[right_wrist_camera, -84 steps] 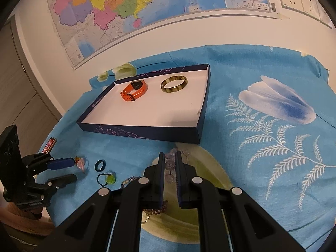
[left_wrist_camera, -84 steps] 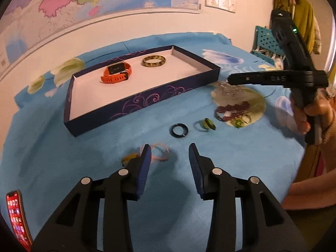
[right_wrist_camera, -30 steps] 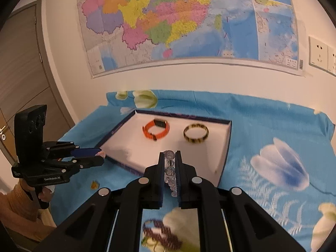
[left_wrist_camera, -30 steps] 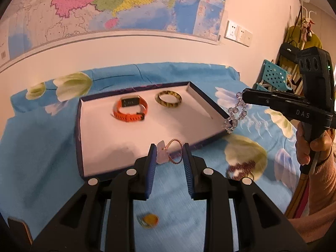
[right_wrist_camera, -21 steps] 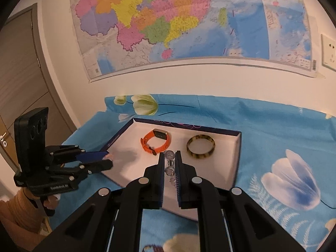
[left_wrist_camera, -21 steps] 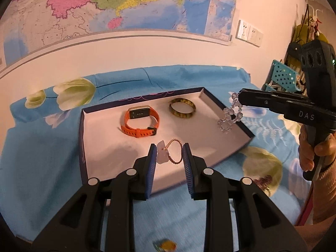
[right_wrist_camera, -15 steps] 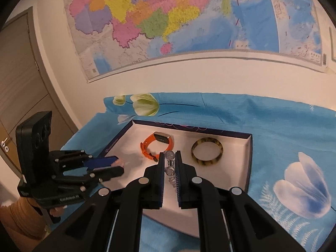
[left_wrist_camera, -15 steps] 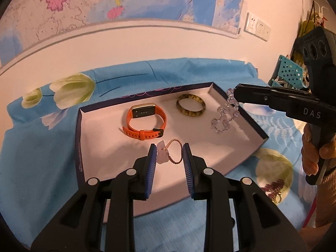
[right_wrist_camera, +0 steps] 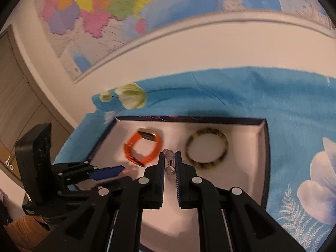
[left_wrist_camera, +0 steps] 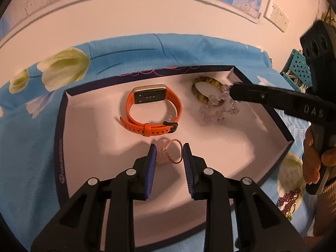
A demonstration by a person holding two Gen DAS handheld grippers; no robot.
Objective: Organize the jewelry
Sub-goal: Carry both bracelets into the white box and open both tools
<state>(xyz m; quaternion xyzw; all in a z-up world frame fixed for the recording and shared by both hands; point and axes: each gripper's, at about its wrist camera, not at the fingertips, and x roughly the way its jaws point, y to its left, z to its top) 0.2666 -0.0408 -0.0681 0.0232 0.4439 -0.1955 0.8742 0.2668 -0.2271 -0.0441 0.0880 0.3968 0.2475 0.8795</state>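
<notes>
Blue flower cloth (left_wrist_camera: 126, 48) w/ a box tray (left_wrist_camera: 61, 130): orange watch (left_wrist_camera: 151, 113) & bangle (left_wrist_camera: 201, 96) already in. Left gripper (left_wrist_camera: 169, 154) pinches a pink bracelet (left_wrist_camera: 171, 153), right gripper (right_wrist_camera: 169, 162) pinches clear beads (right_wrist_camera: 169, 161), both low over tray. Purple beads (left_wrist_camera: 288, 199) wait outside.

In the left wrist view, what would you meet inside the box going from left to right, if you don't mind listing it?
Orange watch → tortoiseshell bangle → clear bead bracelet, held in the right tongs.

blue floral bedspread (left_wrist_camera: 130, 50), tray (left_wrist_camera: 61, 126), purple beads (left_wrist_camera: 288, 199)
</notes>
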